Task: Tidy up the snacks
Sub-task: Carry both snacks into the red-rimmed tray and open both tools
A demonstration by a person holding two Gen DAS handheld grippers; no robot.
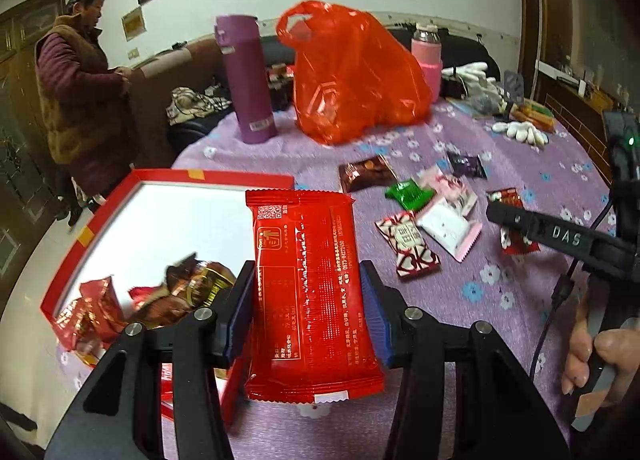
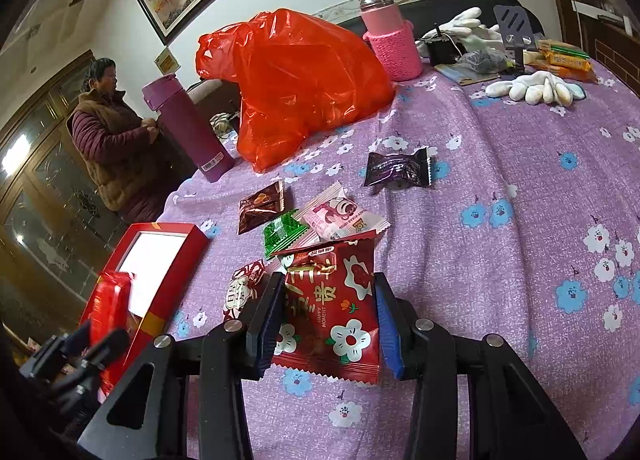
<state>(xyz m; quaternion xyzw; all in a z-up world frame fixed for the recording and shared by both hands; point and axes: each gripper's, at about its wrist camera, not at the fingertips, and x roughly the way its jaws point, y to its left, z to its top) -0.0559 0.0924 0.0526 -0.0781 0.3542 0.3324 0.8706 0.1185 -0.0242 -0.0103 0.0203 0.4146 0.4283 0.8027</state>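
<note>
The left gripper (image 1: 308,300) pinches a red packet (image 1: 308,292) beside the red box (image 1: 168,180), the right gripper (image 2: 326,320) a flowered snack (image 2: 332,312); both likely go in next.

two flasks (image 2: 186,128) (image 2: 390,40), one orange bag (image 2: 296,80), one red box (image 2: 160,272) — perhaps eight snack packets (image 2: 332,312) showing, counting both held ones.

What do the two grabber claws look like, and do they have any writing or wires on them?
Both are black, with angular arms joined by round silver bolts. Each finger has a ribbed blue pad. The right gripper, seen from the side, has white letters "DAS", a small green light and a thin black cable hanging down. A bare hand holds its handle. The left gripper looks the same.
</note>
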